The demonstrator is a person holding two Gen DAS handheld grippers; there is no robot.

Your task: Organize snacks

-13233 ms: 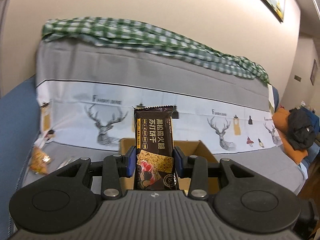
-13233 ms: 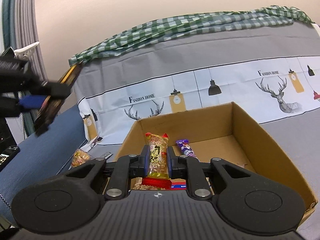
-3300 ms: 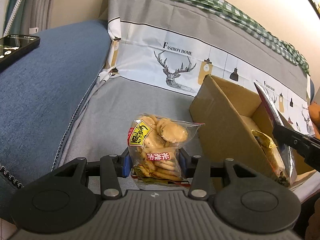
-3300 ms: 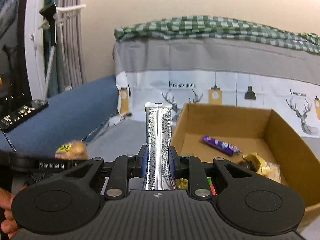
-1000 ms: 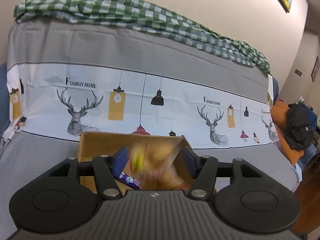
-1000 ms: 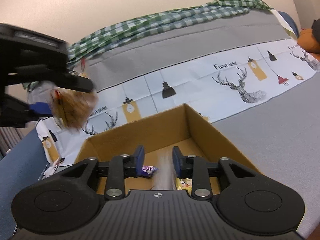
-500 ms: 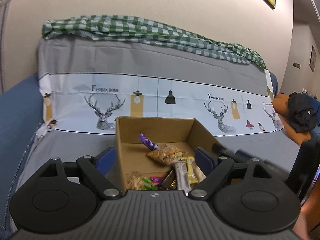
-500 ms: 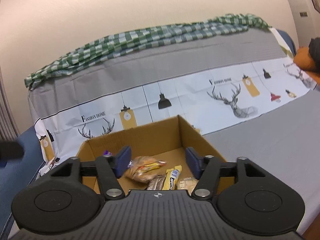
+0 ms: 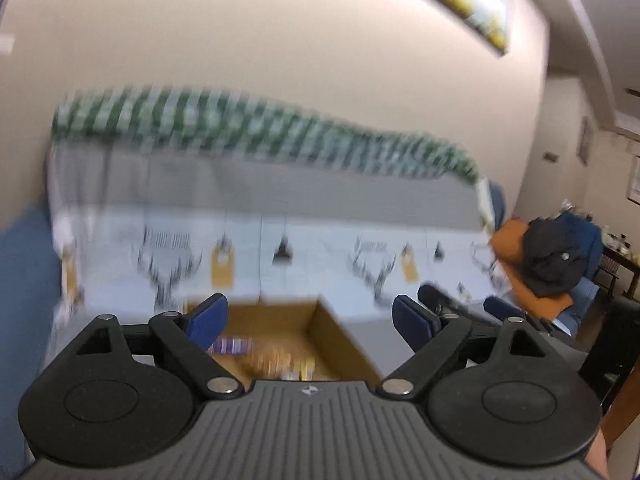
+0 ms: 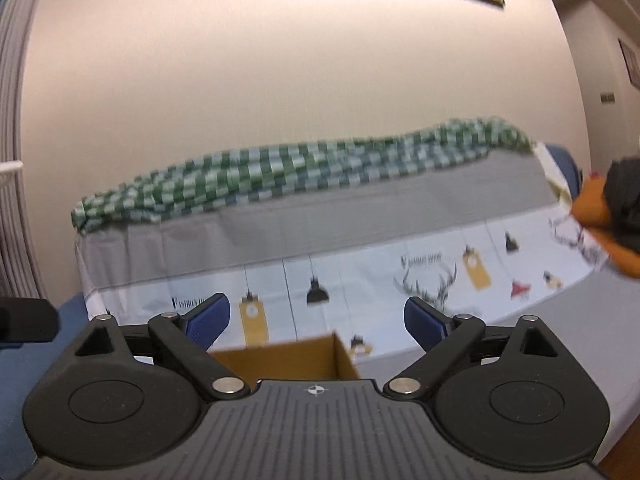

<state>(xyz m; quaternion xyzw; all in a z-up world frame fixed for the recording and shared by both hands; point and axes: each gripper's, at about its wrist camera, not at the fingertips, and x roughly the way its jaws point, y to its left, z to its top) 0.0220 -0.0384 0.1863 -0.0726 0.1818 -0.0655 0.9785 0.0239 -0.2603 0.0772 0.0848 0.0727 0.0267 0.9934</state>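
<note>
A beige wall (image 10: pixel 280 80) rose behind the sofa (image 10: pixel 400 216), whose back carried a green checked cloth (image 10: pixel 280 176) over a grey and white deer-print cover (image 9: pixel 320 248). On the sofa seat sat the cardboard box (image 9: pixel 340 344), near the seat's front edge. Through heavy blur I made out snacks (image 9: pixel 264 356) lying in it, one purple-wrapped, the rest yellowish; I could not tell them apart further. My left gripper (image 9: pixel 310 320) was spreading its jaws wide above the box, nothing between them. My right gripper (image 10: pixel 316 320) was opening too, empty, with only the box's far corner showing below it.
</note>
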